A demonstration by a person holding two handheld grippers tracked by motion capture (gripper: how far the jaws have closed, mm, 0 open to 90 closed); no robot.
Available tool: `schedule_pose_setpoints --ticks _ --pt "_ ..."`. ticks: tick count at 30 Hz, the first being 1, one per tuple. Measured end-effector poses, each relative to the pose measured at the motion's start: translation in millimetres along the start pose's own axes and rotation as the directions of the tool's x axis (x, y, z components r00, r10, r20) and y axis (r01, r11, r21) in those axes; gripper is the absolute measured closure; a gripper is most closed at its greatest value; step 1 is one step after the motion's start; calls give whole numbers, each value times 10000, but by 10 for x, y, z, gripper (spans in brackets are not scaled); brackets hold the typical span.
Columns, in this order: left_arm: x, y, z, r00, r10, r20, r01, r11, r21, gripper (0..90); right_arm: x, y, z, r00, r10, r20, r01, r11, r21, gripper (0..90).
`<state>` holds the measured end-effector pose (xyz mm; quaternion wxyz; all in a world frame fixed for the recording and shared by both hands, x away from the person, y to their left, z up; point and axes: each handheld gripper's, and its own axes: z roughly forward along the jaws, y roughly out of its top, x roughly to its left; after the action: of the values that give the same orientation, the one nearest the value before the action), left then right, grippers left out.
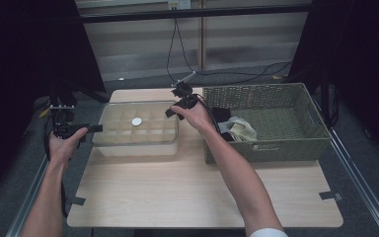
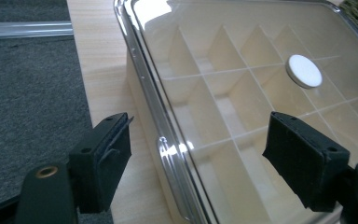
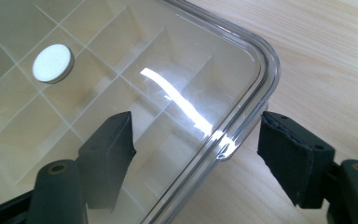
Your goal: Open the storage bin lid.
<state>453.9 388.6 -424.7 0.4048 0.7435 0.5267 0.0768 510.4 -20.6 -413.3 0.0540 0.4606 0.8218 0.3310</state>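
Observation:
A shallow box (image 1: pixel 109 148) with a clear lid (image 2: pixel 242 28) and several cream compartments stands at the table's back left. A white round disc (image 1: pixel 136 121) (image 2: pixel 304 71) (image 3: pixel 51 63) sits on the middle of the lid. My left gripper (image 1: pixel 97 128) (image 2: pixel 198 144) is at the box's left side, open, with the lid's rim between its jaws and neither pad touching it. My right gripper (image 1: pixel 173 112) (image 3: pixel 196 135) is at the box's far right corner, open too, its jaws straddling the rounded lid corner (image 3: pixel 261 60) without pressing on it.
A green woven basket (image 1: pixel 276 91) stands right of the box, with black and cream cloth items (image 1: pixel 239 129) in its left end. The light wood table (image 1: pixel 177 187) stretches toward the person. Cables run off the far edge. Grey floor lies left of the table.

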Motion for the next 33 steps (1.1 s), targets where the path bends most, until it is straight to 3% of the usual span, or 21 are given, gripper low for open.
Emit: schedule_pose_setpoints --ticks 6,13,16,18,30,33 --pt "53 48 60 10000 -17 81 15 9997 232 210 -36 30 65 9988 417 261 -427 9983 393 282" --pt "76 74 127 9999 -114 50 112 9991 416 211 3 36 121 9981 453 425 -470 9980 419 266" --pt "95 104 174 9998 -208 50 204 9973 709 224 1 36 159 9968 598 535 -626 9966 531 277" --pt "100 128 187 9989 -341 324 321 9978 588 261 11 37 174 9966 590 568 -618 9969 492 268" --pt "104 129 258 9976 -422 555 377 9961 799 330 8 31 207 9894 1317 614 -1325 9911 95 300" --pt "95 129 287 9974 -309 650 239 9941 1058 332 7 27 207 9832 1692 680 -1691 9856 -72 319"
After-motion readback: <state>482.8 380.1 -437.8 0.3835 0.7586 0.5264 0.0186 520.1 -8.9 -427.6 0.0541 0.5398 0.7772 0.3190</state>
